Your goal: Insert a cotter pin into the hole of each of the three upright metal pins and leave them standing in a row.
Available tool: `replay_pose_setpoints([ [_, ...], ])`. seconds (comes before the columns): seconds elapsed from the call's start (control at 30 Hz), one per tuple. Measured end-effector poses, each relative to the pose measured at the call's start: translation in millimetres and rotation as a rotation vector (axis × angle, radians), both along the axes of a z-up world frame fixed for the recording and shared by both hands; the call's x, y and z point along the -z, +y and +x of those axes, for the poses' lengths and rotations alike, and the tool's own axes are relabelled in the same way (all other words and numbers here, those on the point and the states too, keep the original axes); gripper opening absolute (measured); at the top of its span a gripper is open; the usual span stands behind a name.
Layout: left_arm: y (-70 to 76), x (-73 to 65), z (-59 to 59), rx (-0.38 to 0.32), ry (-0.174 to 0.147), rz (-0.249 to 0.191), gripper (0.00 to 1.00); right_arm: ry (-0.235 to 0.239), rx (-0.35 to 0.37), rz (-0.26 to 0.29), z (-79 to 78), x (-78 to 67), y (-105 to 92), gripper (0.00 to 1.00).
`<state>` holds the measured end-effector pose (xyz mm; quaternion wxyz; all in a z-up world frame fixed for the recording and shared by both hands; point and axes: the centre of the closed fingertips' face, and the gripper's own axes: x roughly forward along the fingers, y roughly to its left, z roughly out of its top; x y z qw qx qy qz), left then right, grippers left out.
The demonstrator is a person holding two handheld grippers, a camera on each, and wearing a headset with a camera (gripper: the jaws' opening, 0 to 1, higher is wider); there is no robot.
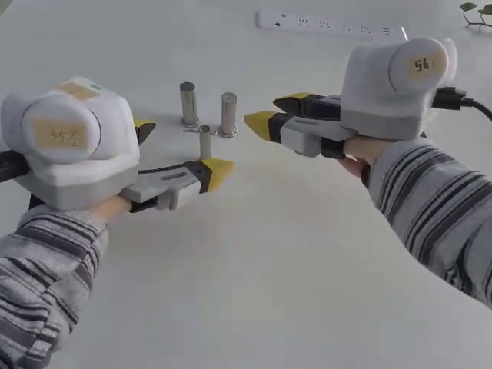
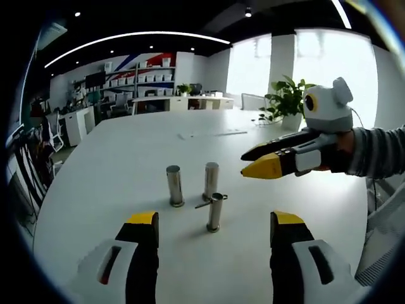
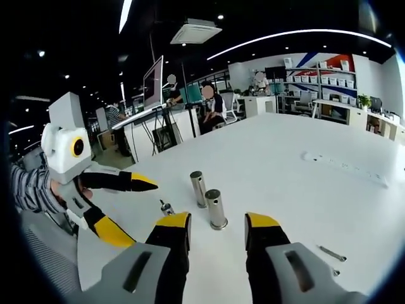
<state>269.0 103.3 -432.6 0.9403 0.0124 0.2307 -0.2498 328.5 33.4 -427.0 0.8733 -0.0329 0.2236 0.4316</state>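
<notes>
Three upright metal pins stand close together on the white table: a far left pin (image 1: 188, 104) (image 2: 174, 185), a far right pin (image 1: 228, 114) (image 2: 211, 180) and a shorter near pin (image 1: 204, 142) (image 2: 216, 212). A cotter pin (image 1: 194, 129) (image 2: 204, 203) pokes sideways out of the near pin's top. My left gripper (image 1: 181, 150) (image 2: 215, 220) is open, its jaws either side of the near pin and short of it. From the right, my right gripper (image 1: 270, 111) (image 3: 218, 223) points at the group, open and empty. In the right gripper view two pins (image 3: 199, 188) (image 3: 215, 208) stand ahead.
A white power strip (image 1: 330, 23) (image 3: 345, 168) lies at the table's far side, near a potted plant (image 1: 477, 11) (image 2: 285, 101). A loose cotter pin (image 3: 332, 254) lies on the table to the right. People sit at desks in the background.
</notes>
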Motion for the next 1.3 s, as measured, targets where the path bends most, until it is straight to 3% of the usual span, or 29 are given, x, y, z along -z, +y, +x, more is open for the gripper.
replay_pose_setpoints([
  [0.33,5.4,-7.8,-15.2,-0.015,0.009,0.001,0.87,0.021,0.022,0.01,22.1,13.1,21.1,0.28],
  [0.47,9.4,-5.4,-16.7,-0.028,-0.007,0.013,0.89,0.031,0.015,0.004,21.4,19.4,30.5,0.24],
  [0.53,11.0,-1.9,-17.7,-0.031,0.003,0.031,0.92,0.034,0.014,-0.004,21.8,21.5,31.9,0.22],
  [0.9,3.2,-3.2,-21.9,0.018,-0.003,0.045,0.99,0.032,0.006,-0.015,22.1,28.1,39.8,0.12],
  [1.3,5.4,-2.6,-21.1,0.02,-0.003,0.055,0.99,-0.014,-0.105,-0.052,17.7,25.0,41.7,0.08],
])
